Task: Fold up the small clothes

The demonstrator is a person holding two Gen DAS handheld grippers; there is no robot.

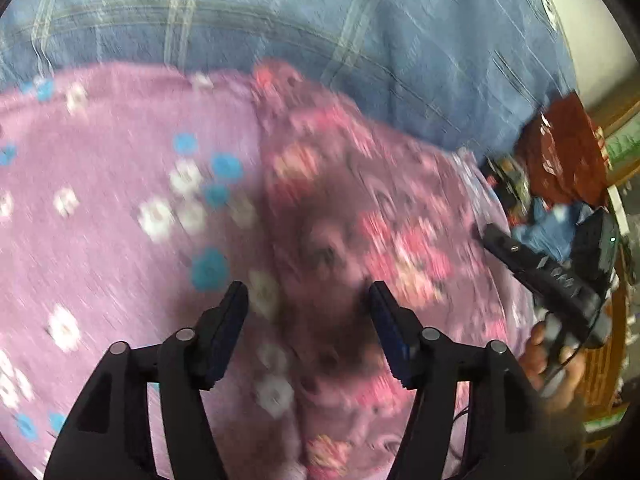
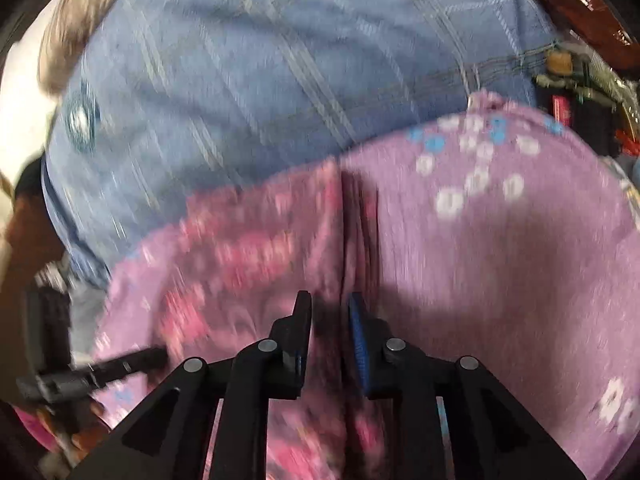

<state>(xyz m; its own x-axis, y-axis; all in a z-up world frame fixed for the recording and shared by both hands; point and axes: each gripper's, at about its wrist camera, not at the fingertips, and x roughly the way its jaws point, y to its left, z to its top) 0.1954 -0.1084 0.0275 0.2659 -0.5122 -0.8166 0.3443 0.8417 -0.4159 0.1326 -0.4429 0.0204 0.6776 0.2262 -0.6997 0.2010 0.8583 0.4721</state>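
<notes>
the left gripper (image 1: 308,296) hangs spread above the purple flowered garment (image 1: 120,200), holding nothing. the right gripper (image 2: 330,304), jaws narrowly apart, hovers over the garment's pink-printed fold (image 2: 240,248) on the blue checked cloth (image 2: 260,60).

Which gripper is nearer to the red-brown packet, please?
Right. The right gripper reaches over the edge of the purple garment, just below the red-brown packet; the left gripper hovers over the garment's middle, farther away.
</notes>
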